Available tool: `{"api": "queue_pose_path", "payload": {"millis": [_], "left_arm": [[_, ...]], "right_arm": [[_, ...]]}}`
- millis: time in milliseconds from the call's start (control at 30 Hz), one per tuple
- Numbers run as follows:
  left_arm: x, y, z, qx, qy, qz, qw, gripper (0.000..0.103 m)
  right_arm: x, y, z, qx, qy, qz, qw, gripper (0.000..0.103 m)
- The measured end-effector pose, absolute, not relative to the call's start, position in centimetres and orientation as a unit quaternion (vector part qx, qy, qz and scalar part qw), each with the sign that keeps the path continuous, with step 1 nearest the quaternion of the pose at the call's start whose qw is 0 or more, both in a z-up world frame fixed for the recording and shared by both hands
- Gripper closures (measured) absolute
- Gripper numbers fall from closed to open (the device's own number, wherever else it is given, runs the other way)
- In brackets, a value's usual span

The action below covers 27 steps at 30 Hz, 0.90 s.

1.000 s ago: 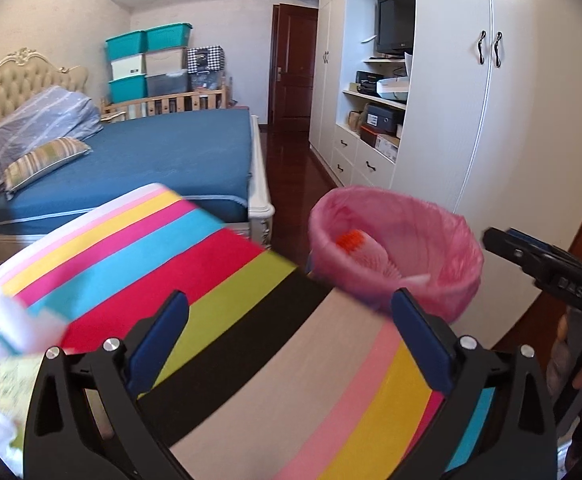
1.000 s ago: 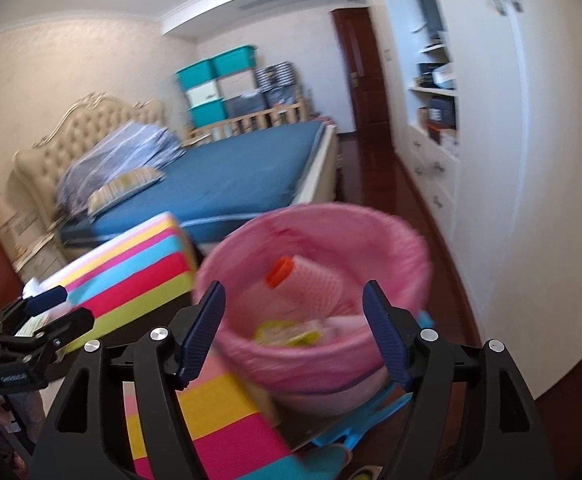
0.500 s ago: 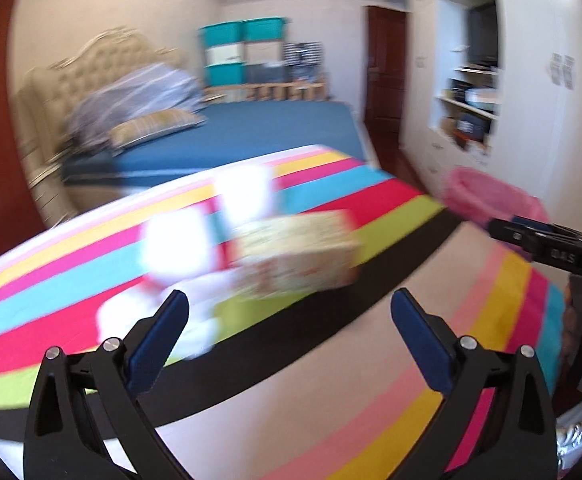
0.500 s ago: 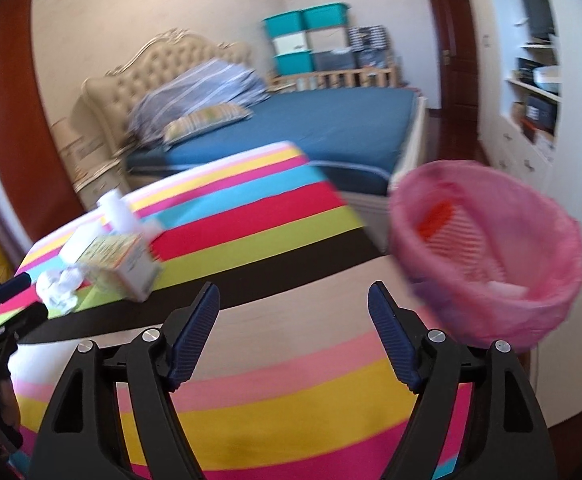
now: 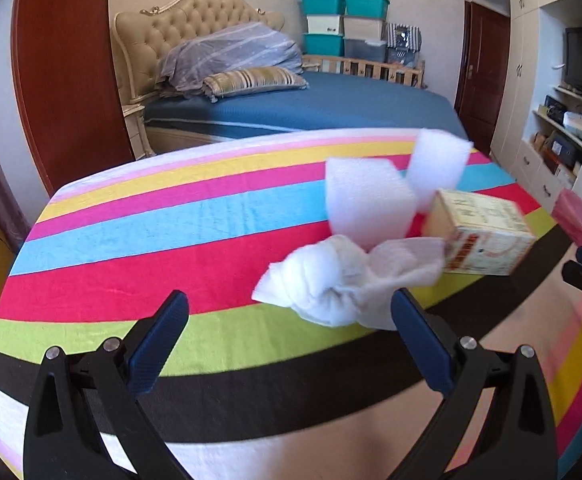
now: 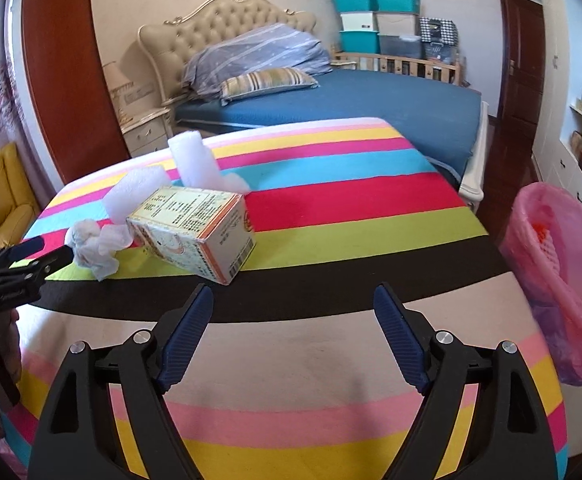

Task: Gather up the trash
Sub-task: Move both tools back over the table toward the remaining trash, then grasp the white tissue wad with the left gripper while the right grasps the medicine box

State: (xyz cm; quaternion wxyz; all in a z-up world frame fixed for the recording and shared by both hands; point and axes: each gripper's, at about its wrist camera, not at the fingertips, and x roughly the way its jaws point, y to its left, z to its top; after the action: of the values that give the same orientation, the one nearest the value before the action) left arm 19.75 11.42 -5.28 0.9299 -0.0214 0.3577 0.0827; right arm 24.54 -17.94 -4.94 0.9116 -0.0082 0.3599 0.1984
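Note:
On a striped cloth-covered table (image 5: 171,248) lie a crumpled white tissue (image 5: 343,284), two white foam pieces (image 5: 367,204) and a printed cardboard box (image 5: 487,236). My left gripper (image 5: 289,316) hangs open just short of the tissue, with nothing between its fingers. In the right wrist view the box (image 6: 199,232), the tissue (image 6: 95,246) and the foam (image 6: 195,164) sit ahead and to the left. My right gripper (image 6: 293,308) is empty, its jaws still opening above the table (image 6: 331,360). A pink-lined trash bin (image 6: 563,288) holding an orange-topped item stands off the table's right edge.
Behind the table is a bed with a blue cover (image 5: 311,108), pillows and a tufted headboard. Stacked teal and white storage boxes (image 5: 343,24) stand at the far wall beside a brown door. White cabinets with shelves (image 5: 559,112) line the right. A yellow seat (image 6: 3,192) sits at left.
Both views swung left, away from the pink bin and onto the table. The tissue, foam and box came into view and now lie close ahead of the left gripper. Both grippers stay empty.

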Motion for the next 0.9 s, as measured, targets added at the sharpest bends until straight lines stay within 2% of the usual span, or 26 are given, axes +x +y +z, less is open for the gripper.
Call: {"api": "queue_pose_path", "payload": {"millis": [233, 333, 367, 400, 467, 500, 600, 900], "left_arm": [[22.0, 11.3, -5.9, -0.035, 0.382, 0.068, 0.921, 0.006], [22.6, 11.2, -6.2, -0.039, 0.392, 0.058, 0.917, 0.014], [22.8, 11.1, -6.3, -0.038, 0.396, 0.052, 0.916, 0.021], [23.1, 11.0, -6.4, -0.037, 0.400, 0.044, 0.915, 0.037], [23.6, 10.6, -6.6, -0.031, 0.406, 0.026, 0.913, 0.058], [23.6, 10.4, -6.6, -0.025, 0.406, 0.029, 0.913, 0.063], [23.5, 10.0, -6.4, -0.017, 0.396, 0.039, 0.917, 0.068], [22.5, 10.6, -6.2, -0.030, 0.378, 0.097, 0.920, 0.068]], "right_arm": [[25.2, -17.4, -5.5, -0.015, 0.374, 0.207, 0.904, 0.023], [25.7, -16.9, -5.7, -0.024, 0.379, 0.220, 0.899, 0.022], [25.8, -16.6, -5.8, -0.030, 0.380, 0.227, 0.896, 0.021], [26.0, -16.2, -5.9, -0.036, 0.381, 0.235, 0.894, 0.020], [26.5, -15.4, -6.1, -0.046, 0.387, 0.252, 0.886, 0.020], [26.7, -15.1, -6.1, -0.049, 0.389, 0.259, 0.883, 0.019], [27.6, -14.1, -6.2, -0.067, 0.392, 0.278, 0.875, 0.018], [30.0, -11.2, -6.0, -0.110, 0.383, 0.349, 0.848, 0.018]]}}
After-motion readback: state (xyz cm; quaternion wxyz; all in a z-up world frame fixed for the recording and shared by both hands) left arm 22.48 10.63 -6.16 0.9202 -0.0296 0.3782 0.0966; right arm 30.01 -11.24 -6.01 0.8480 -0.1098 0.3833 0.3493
